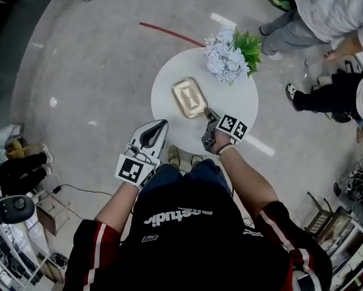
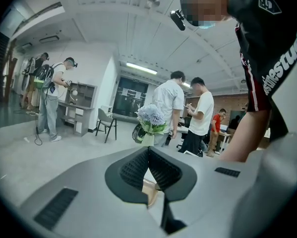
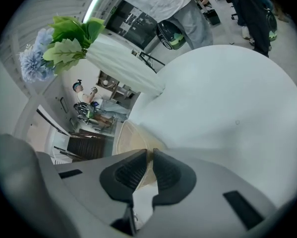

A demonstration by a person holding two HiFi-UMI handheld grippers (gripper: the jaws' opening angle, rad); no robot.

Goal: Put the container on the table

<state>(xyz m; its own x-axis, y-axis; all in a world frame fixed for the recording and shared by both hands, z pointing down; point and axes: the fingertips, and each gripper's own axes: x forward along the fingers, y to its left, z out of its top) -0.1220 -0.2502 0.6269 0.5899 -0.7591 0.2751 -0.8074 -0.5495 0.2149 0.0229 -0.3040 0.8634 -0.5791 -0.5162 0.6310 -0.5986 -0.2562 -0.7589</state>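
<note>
A shallow gold rectangular container point(image 1: 189, 97) lies flat on the round white table point(image 1: 233, 102). My right gripper point(image 1: 209, 113) reaches over the table's near side and is shut on the container's near right corner. In the right gripper view the tan rim point(image 3: 131, 135) runs between the almost closed pads of my right gripper point(image 3: 149, 155). My left gripper point(image 1: 162, 125) hovers at the table's near left edge, shut and holding nothing. In the left gripper view its pads point(image 2: 148, 152) meet, with a tan sliver of the container point(image 2: 150, 190) visible below them.
A white vase of pale blue flowers point(image 1: 229, 53) stands at the table's far side, also seen as the vase point(image 3: 121, 66) beyond the container. People point(image 1: 326, 11) stand and sit to the table's right. Shelving point(image 1: 345, 247) and clutter point(image 1: 17, 162) line the floor beside me.
</note>
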